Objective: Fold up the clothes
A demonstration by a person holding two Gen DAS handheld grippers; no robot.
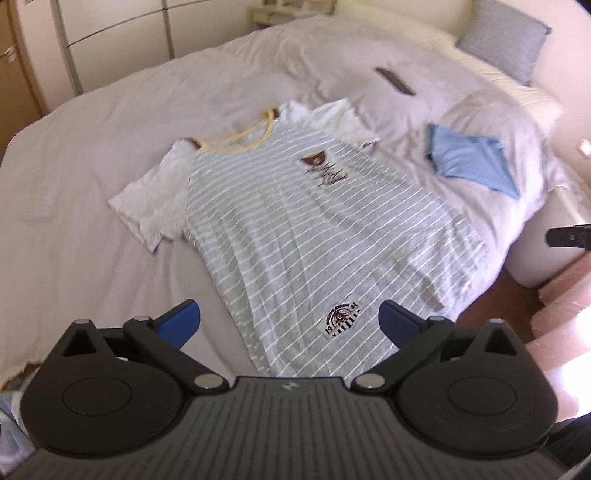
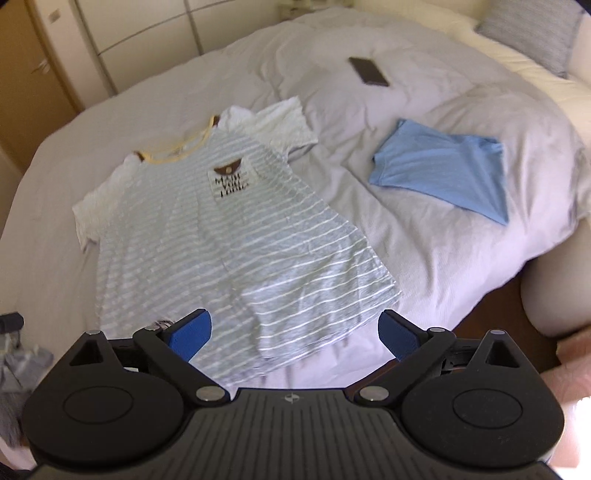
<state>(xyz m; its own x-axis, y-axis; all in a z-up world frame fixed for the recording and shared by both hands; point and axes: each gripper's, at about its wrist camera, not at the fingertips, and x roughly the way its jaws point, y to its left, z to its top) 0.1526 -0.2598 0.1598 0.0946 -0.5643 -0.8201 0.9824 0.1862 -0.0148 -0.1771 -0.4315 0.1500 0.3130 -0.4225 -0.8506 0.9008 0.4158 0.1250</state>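
A grey T-shirt with white stripes point(image 1: 295, 221), white sleeves and a yellow collar lies flat and face up on the white bed point(image 1: 92, 166); it also shows in the right wrist view point(image 2: 221, 240). My left gripper point(image 1: 290, 323) is open and empty, above the shirt's hem near a round patch point(image 1: 341, 319). My right gripper point(image 2: 293, 334) is open and empty, above the hem's right corner. A folded light blue garment point(image 2: 443, 170) lies to the right of the shirt; it also shows in the left wrist view point(image 1: 469, 158).
A dark phone point(image 2: 369, 70) lies on the bed beyond the shirt. A grey pillow point(image 1: 506, 40) sits at the head of the bed. Wardrobe doors point(image 1: 110, 29) stand behind. The bed's edge and the floor point(image 2: 517, 295) are at the right.
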